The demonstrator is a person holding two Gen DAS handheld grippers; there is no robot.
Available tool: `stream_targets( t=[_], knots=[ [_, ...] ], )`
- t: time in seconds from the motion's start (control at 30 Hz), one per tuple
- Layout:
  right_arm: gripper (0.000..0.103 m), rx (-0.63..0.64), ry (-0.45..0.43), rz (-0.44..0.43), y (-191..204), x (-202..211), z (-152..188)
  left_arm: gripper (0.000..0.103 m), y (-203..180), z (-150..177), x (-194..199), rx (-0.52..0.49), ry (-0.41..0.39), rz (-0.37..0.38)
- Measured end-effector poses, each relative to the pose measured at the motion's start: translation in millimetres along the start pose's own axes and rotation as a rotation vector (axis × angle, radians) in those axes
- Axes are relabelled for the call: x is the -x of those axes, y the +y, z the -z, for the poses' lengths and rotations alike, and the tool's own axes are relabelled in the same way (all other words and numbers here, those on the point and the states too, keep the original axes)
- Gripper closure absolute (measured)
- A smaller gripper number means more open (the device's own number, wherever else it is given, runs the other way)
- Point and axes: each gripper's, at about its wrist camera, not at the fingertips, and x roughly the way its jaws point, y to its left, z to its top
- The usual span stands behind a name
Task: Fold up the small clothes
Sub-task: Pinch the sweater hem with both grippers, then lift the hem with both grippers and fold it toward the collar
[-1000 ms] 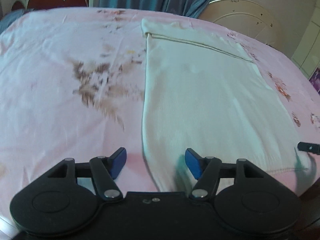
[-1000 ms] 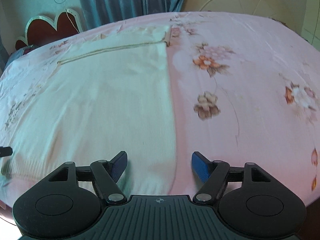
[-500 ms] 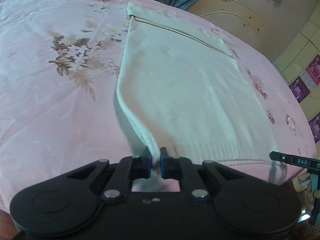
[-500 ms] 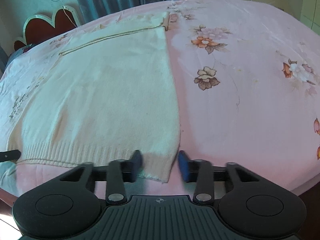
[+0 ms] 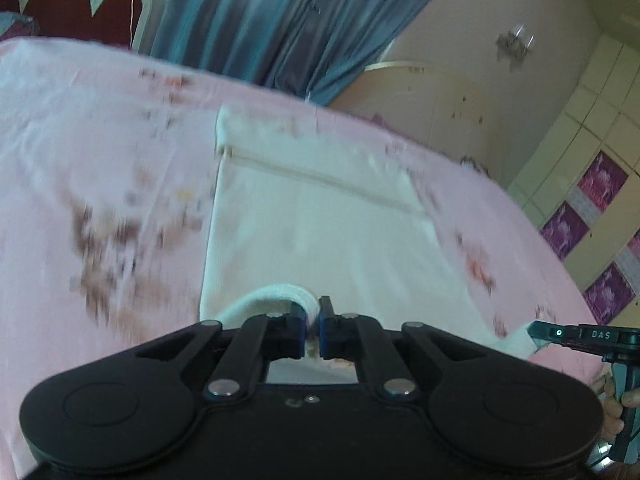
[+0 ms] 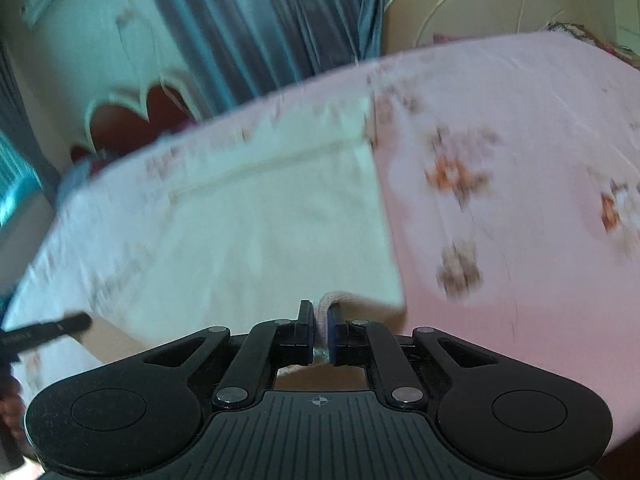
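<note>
A cream knit garment (image 5: 320,220) lies flat on the pink floral bed sheet (image 5: 80,140), its ribbed hem nearest me. My left gripper (image 5: 314,316) is shut on the near left hem corner, which curls up off the sheet. In the right wrist view the same garment (image 6: 260,220) spreads to the left, and my right gripper (image 6: 320,316) is shut on its near right hem corner, also raised. The right gripper (image 5: 560,334) shows at the left view's right edge, pinching that corner. The left gripper (image 6: 60,326) pokes in at the right view's left edge. Both views are blurred.
The bed sheet (image 6: 520,140) reaches far to the right. A red headboard with a scalloped white frame (image 5: 72,4) and blue curtains (image 5: 280,20) stand behind the bed. Cupboards with purple panels (image 5: 600,200) line the right wall. A hand (image 5: 616,400) holds the right gripper's handle.
Both grippers went from open over the hem to shut on its two near corners. They then rose, lifting the corners off the sheet, and both views tilted up toward the room.
</note>
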Motion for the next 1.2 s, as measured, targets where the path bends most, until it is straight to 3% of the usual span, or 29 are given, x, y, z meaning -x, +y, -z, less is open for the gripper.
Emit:
stream_targets(
  t=[0.23,0.53,0.9,1.2],
  knots=[
    [0.097,-0.025,-0.077,-0.022,-5.6,-42.9,-76.6,0.098,4.3,-63.6,-43.9,0.029,-0.097,-0.018],
    [0.097,-0.080,-0.099,-0.015,-30.7,-141.8,-164.7,0.098,11.4,-139.3,-127.2,0.058,-0.160,-0.053],
    [0.098,-0.128,-0.079,0.006,-55.3,-249.7,-239.2,0.098,27.7,-199.9,-222.0,0.078,-0.142,-0.134],
    [0.098,-0.159,0.011,0.058,-72.3,-323.0,-256.4,0.097,35.3,-218.4,-283.8,0.052,-0.047,-0.198]
  ],
)
